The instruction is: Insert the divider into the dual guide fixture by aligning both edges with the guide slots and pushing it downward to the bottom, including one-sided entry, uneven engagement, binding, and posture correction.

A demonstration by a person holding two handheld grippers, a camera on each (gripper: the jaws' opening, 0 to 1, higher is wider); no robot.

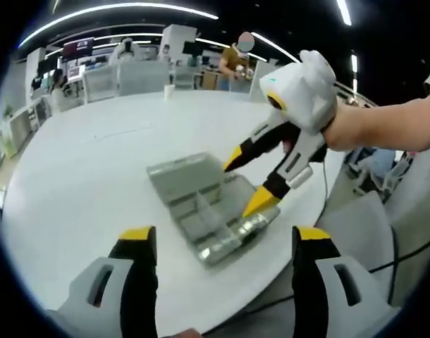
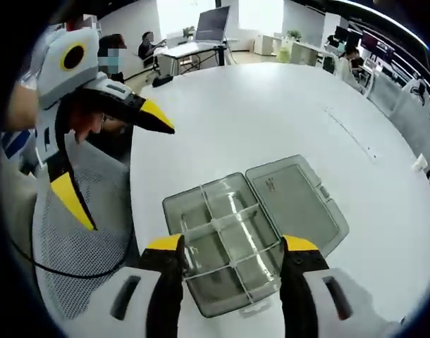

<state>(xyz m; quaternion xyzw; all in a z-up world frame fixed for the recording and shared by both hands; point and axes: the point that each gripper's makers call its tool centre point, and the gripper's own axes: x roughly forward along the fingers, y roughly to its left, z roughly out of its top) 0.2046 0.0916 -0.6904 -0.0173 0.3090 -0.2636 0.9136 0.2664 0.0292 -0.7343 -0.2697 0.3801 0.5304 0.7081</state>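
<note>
Nearest us, our left claw (image 1: 218, 243) hangs spread and empty; our right claw (image 2: 232, 246) hovers released over the open box (image 2: 232, 236) on the tabletop (image 2: 271, 113). Dividers (image 2: 225, 218) already stand inside; we cannot tell whether one remains unseated. The box's long axis runs toward its flat lid (image 2: 294, 201).

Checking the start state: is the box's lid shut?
No, the lid lies flat and open beside the box, whose compartments show.
</note>
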